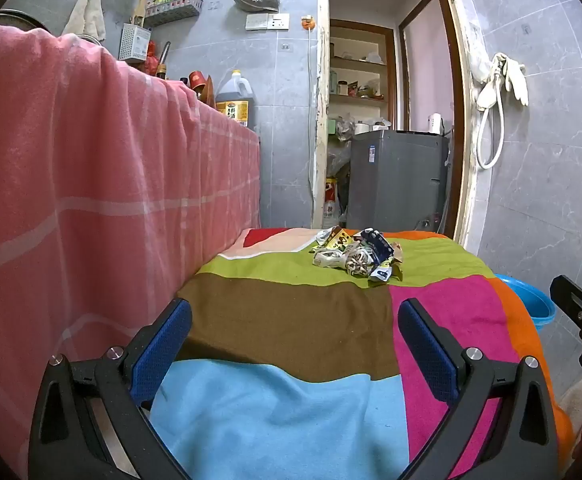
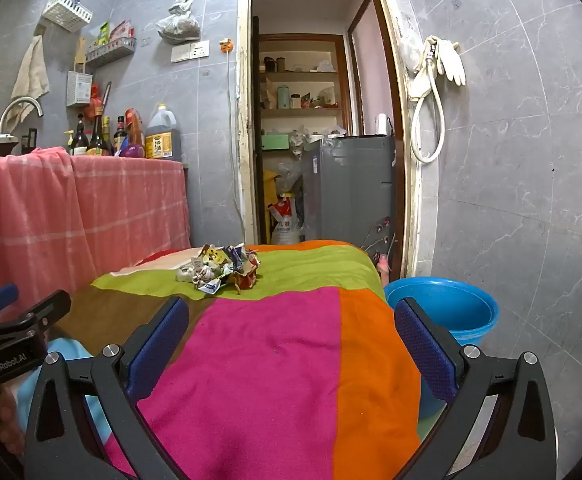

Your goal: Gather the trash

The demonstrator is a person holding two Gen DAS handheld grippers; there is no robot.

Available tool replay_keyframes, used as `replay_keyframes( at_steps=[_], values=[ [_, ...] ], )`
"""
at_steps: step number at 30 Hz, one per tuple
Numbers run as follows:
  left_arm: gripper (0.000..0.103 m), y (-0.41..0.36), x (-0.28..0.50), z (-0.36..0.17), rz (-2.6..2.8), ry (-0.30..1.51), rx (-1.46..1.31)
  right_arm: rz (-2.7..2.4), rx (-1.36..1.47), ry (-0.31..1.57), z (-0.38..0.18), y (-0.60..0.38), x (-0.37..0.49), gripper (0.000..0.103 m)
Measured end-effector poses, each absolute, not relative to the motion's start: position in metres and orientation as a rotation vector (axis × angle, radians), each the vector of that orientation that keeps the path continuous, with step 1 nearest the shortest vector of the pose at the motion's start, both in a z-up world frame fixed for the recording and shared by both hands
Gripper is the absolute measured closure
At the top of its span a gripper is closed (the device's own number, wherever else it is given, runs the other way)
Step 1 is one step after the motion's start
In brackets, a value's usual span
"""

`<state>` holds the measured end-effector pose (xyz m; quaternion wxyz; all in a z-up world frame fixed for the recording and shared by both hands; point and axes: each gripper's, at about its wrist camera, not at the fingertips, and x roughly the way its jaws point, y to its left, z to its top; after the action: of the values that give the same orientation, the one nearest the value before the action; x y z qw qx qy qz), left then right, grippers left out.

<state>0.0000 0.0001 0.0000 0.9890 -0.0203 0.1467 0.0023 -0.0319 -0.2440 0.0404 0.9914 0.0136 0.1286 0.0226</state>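
A pile of crumpled wrappers lies on the green patch at the far end of a table covered by a colourful patchwork cloth; it also shows in the right wrist view. My left gripper is open and empty, held over the brown and light-blue patches, well short of the pile. My right gripper is open and empty over the pink and orange patches, also short of the pile. A blue plastic basin stands on the floor by the table's right edge.
A counter draped in a pink checked cloth runs along the left, with bottles and an oil jug on top. A doorway with a grey appliance lies beyond the table. Grey tiled wall stands on the right.
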Motion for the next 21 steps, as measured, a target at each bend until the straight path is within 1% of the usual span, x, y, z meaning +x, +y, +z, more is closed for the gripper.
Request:
replay_keyframes(
  at_steps=[21],
  values=[
    [0.002,0.0001,0.0002,0.0,0.006,0.296,-0.04,0.045,0.029,0.254,0.0418,-0.2445,-0.0334,0.0]
  ],
)
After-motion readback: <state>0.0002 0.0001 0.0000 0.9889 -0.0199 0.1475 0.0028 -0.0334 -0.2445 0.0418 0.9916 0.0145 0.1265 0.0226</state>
